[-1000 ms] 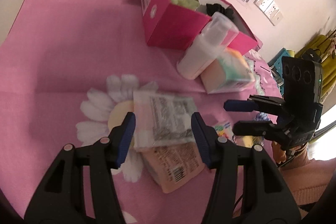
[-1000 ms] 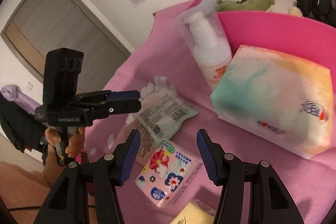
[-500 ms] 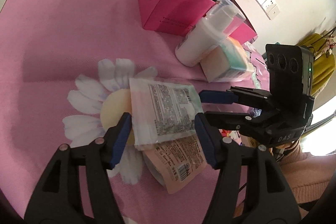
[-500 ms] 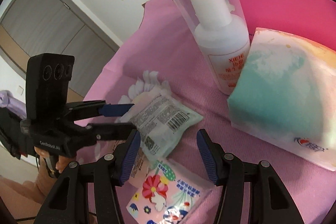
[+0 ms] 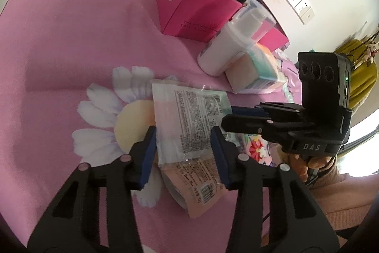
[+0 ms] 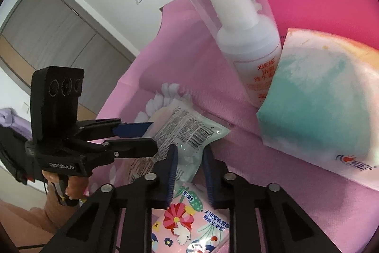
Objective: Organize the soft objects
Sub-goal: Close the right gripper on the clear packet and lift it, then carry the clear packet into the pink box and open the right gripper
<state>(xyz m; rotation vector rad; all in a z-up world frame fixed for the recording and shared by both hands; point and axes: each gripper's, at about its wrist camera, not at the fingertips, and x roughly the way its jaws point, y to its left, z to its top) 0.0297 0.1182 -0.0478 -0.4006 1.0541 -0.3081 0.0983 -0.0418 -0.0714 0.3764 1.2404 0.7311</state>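
While both grippers converge on the same flat sachet (image 5: 189, 120), the risk is plain: two tools working one thin, slippery pouch can tug against each other. The right gripper (image 6: 189, 164) has its blue pads drawn in narrow around the sachet's sealed end, and they look to be pinching the crinkled film, though whether the grip is firm I cannot tell. The left gripper (image 5: 183, 154) stands wide open, its pads either side of the sachet's near edge without touching it. The sachet lies on the pink tablecloth (image 5: 71, 39), overlapping a peach-coloured packet (image 5: 199, 186) underneath and just beside a floral tissue pack (image 6: 191, 224).

If the pinch catches only the thin seal, I judge the film could slide out once lifted, or the pouch could fold and swing. The peach-coloured packet below may be dragged along, since the two overlap. Should the left gripper close now, it might clamp both packets together or meet the other tool's fingers.

Beyond them a foam pump bottle (image 6: 239, 39) leans against a soft tissue pack (image 6: 327, 101), with the magenta box (image 5: 191, 8) behind; it already holds a few items. Carrying the sachet toward that box means passing close to the bottle, which looks easy to knock over, so a high, clear path seems the safer choice.
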